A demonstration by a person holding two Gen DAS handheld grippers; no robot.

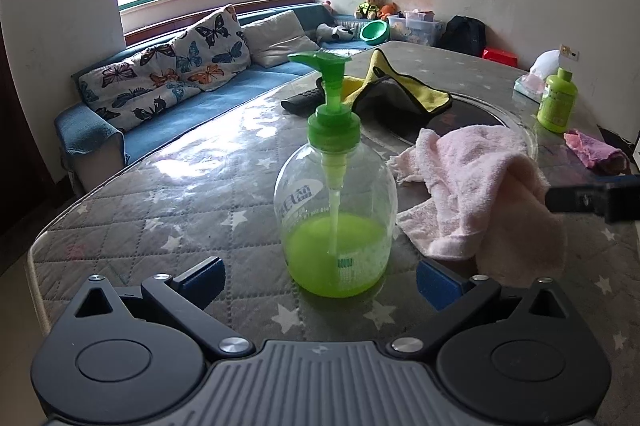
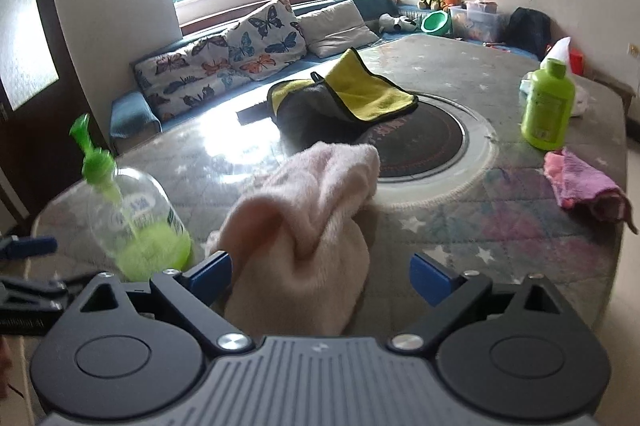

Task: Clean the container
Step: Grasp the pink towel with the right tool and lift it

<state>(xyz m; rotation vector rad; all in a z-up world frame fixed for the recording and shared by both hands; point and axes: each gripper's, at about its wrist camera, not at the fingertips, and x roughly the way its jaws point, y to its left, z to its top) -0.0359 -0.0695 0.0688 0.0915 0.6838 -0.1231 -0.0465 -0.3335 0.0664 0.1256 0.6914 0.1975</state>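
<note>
Bottle (image 1: 335, 210) (pump on top, green soap inside) stands upright near the table (image 1: 160, 194) front edge between the left gripper's (image 1: 320, 276) spread fingers, while the right gripper (image 2: 320, 276), also apart, faces the pink towel (image 2: 304, 222), probably for wiping.

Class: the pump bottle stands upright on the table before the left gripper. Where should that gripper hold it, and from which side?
Probably the round clear belly of the pump bottle, approached level from the near side where the open left gripper faces it. The pump head is thin and sticks out; the pink towel crowds the right.
</note>
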